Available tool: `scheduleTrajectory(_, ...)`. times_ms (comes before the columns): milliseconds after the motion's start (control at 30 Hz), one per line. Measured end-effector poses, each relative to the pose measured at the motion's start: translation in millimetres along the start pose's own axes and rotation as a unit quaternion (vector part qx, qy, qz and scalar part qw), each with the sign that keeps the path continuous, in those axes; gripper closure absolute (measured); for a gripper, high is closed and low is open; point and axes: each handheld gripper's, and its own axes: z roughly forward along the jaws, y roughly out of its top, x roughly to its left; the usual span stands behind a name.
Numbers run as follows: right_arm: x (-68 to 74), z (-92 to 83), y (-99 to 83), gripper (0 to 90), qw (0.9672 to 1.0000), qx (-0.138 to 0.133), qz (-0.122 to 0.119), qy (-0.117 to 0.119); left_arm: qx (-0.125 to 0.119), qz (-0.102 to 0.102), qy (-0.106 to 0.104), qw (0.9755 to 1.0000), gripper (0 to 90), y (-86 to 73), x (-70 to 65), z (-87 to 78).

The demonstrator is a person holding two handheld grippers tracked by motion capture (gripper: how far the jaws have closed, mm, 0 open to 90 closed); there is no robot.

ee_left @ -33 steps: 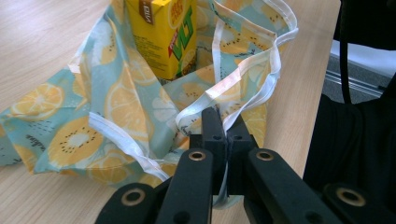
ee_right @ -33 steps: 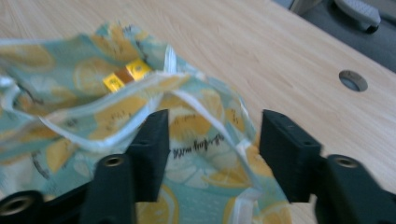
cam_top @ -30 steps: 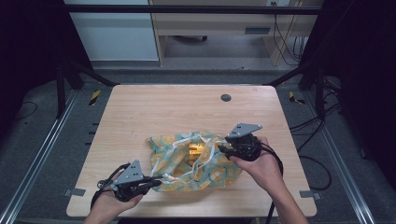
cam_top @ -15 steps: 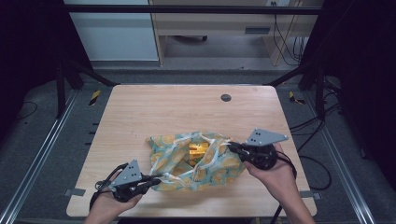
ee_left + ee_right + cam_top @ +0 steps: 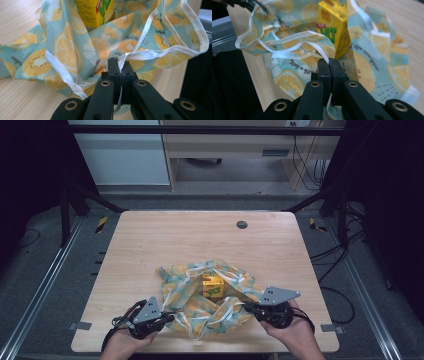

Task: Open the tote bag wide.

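From the high view, a pale wooden tabletop carries a crumpled cloth bag printed with lemon slices, lying near the front edge. A yellow drink carton stands upright inside its open mouth. The left claw meets the bag's near-left edge, the right claw its near-right edge. A small dark round disc sits well apart near the far edge.

In the left gripper view, the left claw is clamped on the bag's white trim, with the carton behind folds of fabric.

In the right gripper view, the right claw pinches a white strap of the bag, having just finished closing. The carton stands just beyond, partly hidden by cloth.
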Motion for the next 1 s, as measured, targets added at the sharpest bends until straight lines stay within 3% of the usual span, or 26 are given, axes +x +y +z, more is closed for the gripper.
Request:
scheduleTrajectory(167, -0.7, 17.9, -12.8, 88.6, 0.9996, 0.027, 0.005, -0.003, 0.001, -0.019, 0.017, 0.9997, 89.6, -7.8, 4.8, 2.4)
scheduleTrajectory(233, -0.5, 19.4, -13.9, 88.1, 0.9996, 0.028, 0.006, -0.002, 0.0, -0.019, 0.017, 0.9997, 89.6, -8.0, 4.8, 1.9)
scheduleTrajectory(300, 1.6, 17.7, -10.7, 81.6, 0.9998, 0.017, 0.006, -0.003, -0.006, -0.017, 0.018, 0.9997, 89.6, -7.8, 4.0, 0.5)
scheduleTrajectory(500, 5.1, 4.3, 6.6, 61.0, 0.9998, 0.003, -0.001, -0.018, -0.016, -0.017, 0.019, 0.9996, 89.6, -7.1, 3.0, -2.1)
scheduleTrajectory(800, 4.7, -5.5, 37.2, 44.1, 0.9995, -0.01, -0.012, -0.026, -0.019, -0.014, 0.018, 0.9996, 89.6, -6.6, 2.2, -4.1)
scheduleTrajectory(833, 2.5, -6.9, 45.6, 38.5, 0.9991, -0.015, -0.013, -0.038, -0.02, -0.014, 0.018, 0.9995, 89.6, -6.7, 2.2, -4.3)
scheduleTrajectory(1000, -9.5, -3.8, 65.5, 32.9, 0.9986, -0.006, -0.019, -0.05, -0.023, -0.014, 0.017, 0.9995, 89.6, -6.1, 1.7, -5.1)
